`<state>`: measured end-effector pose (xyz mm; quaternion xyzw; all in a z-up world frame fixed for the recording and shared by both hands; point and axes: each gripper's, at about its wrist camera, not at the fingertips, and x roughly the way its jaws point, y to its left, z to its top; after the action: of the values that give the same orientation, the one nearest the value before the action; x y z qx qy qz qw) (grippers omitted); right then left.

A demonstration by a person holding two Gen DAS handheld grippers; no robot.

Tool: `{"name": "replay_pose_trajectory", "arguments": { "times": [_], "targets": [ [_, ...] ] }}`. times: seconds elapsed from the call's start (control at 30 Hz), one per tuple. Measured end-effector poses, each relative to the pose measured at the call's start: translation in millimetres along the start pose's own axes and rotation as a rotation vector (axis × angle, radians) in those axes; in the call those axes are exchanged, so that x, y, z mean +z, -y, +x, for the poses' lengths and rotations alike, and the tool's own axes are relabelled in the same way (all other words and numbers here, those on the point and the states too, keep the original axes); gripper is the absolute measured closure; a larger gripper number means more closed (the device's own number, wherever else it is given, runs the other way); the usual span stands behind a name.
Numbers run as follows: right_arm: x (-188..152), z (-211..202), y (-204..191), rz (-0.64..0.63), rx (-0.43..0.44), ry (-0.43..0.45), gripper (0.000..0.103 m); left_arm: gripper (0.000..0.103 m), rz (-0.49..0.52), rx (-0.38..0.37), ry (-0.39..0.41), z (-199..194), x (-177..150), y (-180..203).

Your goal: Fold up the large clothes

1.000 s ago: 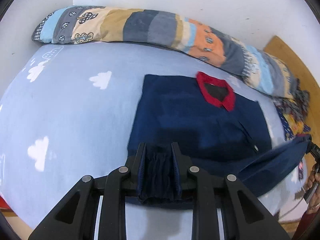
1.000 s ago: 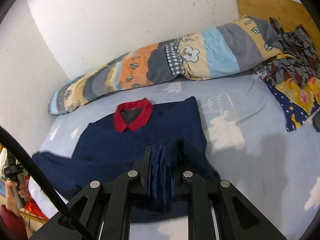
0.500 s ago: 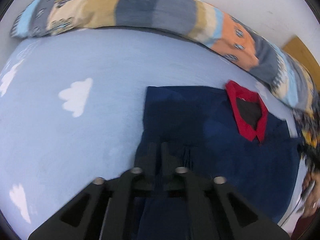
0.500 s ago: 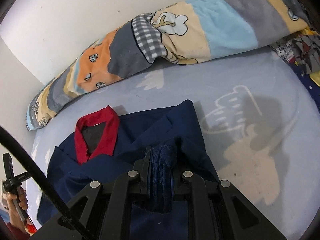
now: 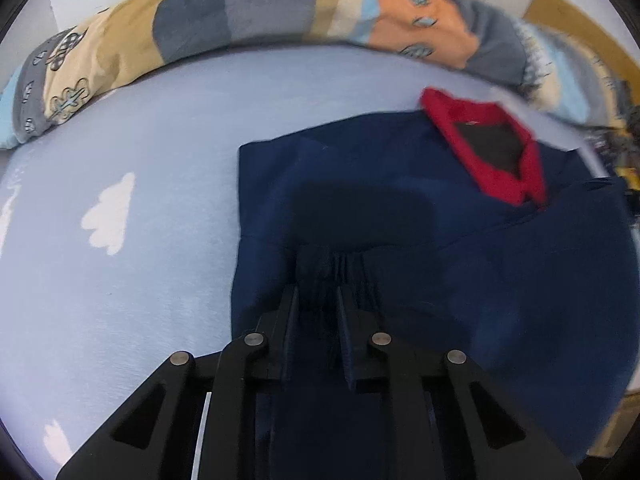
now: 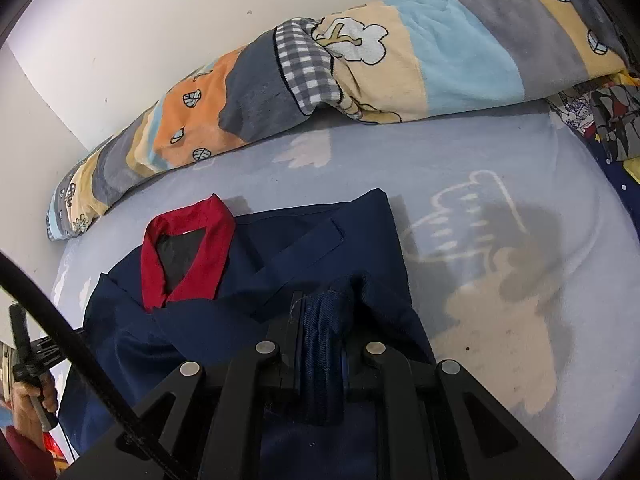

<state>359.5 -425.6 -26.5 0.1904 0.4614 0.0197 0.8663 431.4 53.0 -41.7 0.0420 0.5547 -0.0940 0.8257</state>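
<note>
We're laying the jacket (image 6: 360,240) hem up toward its collar (image 6: 188,248). Left gripper (image 5: 320,304) closing on fabric, right gripper (image 6: 320,320) clamping fabric. Releasing and further folds remaining.

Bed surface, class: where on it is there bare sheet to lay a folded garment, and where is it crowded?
Bare sheet lies between the navy garment and the rolled blanket, and in the right wrist view right of the garment. Crowded: the corner with patterned clothes.
</note>
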Motion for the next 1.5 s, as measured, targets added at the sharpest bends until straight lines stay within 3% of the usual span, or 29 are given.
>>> {"name": "replay_pose_trajectory", "arguments": {
  "times": [0.07, 0.13, 0.17, 0.2, 0.23, 0.37, 0.47, 0.63, 0.8, 0.87, 0.93, 1.0, 1.07, 1.1, 1.17, 1.23, 1.33, 1.4, 1.47, 1.5],
  "targets": [
    [-0.6, 0.5, 0.0, 0.003, 0.001, -0.003, 0.090, 0.073, 0.010, 0.011, -0.008, 5.5, 1.5, 3.1],
    [-0.9, 1.3, -0.1, 0.000, 0.001, -0.006, 0.090, 0.061, 0.026, 0.072, -0.010, 9.5, 2.0, 6.9],
    [-1.1, 1.5, 0.0, 0.000, 0.003, -0.007, 0.090, 0.065, 0.030, 0.068, -0.003, 9.5, 1.2, 7.6],
    [-0.9, 1.8, 0.2, -0.002, 0.005, -0.008, 0.090, 0.090, 0.026, 0.026, -0.006, 9.9, 0.5, 6.7],
    [-0.6, 2.0, 0.1, -0.005, 0.003, -0.009, 0.090, 0.090, 0.014, 0.009, -0.009, 9.1, 0.4, 5.8],
    [4.4, -1.7, -1.7, -0.004, 0.010, 0.006, 0.090, 0.091, 0.050, 0.079, 0.063, -10.9, 6.1, 12.8],
    [15.1, -7.2, -6.7, -0.010, 0.019, 0.031, 0.090, 0.092, 0.030, 0.083, 0.105, -26.3, 20.5, 8.8],
    [37.3, 1.7, -13.0, -0.004, 0.001, 0.059, 0.090, 0.092, -0.078, 0.090, 0.173, -39.5, 60.9, -18.5],
    [50.6, 42.9, -0.6, 0.051, -0.035, 0.030, 0.089, 0.090, -0.135, 0.105, 0.153, -5.1, 90.0, -26.8],
    [49.8, 69.1, 16.2, 0.137, -0.040, -0.021, 0.089, 0.082, -0.152, 0.150, 0.091, 26.2, 92.7, -25.0],
    [44.2, 85.9, 40.1, 0.288, 0.031, -0.047, 0.087, 0.068, -0.181, 0.187, 0.045, 51.5, 89.1, -25.4],
    [39.9, 88.5, 64.0, 0.438, 0.162, -0.043, 0.079, 0.053, -0.200, 0.194, 0.069, 54.5, 82.8, -29.5],
    [40.6, 78.9, 81.8, 0.532, 0.281, -0.019, 0.064, 0.052, -0.243, 0.120, 0.106, 44.0, 75.8, -42.0],
    [44.3, 67.2, 89.4, 0.545, 0.298, 0.004, 0.058, 0.052, -0.263, 0.073, 0.128, 33.7, 71.6, -50.6],
    [51.4, 43.5, 98.0, 0.535, 0.318, 0.051, 0.057, 0.052, -0.276, 0.040, 0.171, 15.5, 65.2, -60.5],
    [57.6, 9.9, 95.8, 0.470, 0.246, 0.132, 0.035, 0.051, -0.285, 0.026, 0.220, -8.2, 57.0, -68.3],
    [61.7, -24.0, 74.2, 0.310, 0.161, 0.202, 0.034, 0.051, -0.277, -0.012, 0.271, -36.1, 42.5, -68.3],
    [56.6, -28.5, 48.0, 0.168, 0.095, 0.172, 0.034, 0.050, -0.242, -0.030, 0.285, -49.9, 29.6, -56.5],
    [41.2, -17.9, 18.3, -0.029, 0.023, 0.116, 0.044, 0.050, -0.184, -0.037, 0.287, -56.8, 10.6, -36.0],
    [29.7, -8.1, -0.9, -0.160, -0.049, 0.096, 0.062, 0.050, -0.136, -0.044, 0.276, -56.0, -0.8, -20.3]
  ]
}}
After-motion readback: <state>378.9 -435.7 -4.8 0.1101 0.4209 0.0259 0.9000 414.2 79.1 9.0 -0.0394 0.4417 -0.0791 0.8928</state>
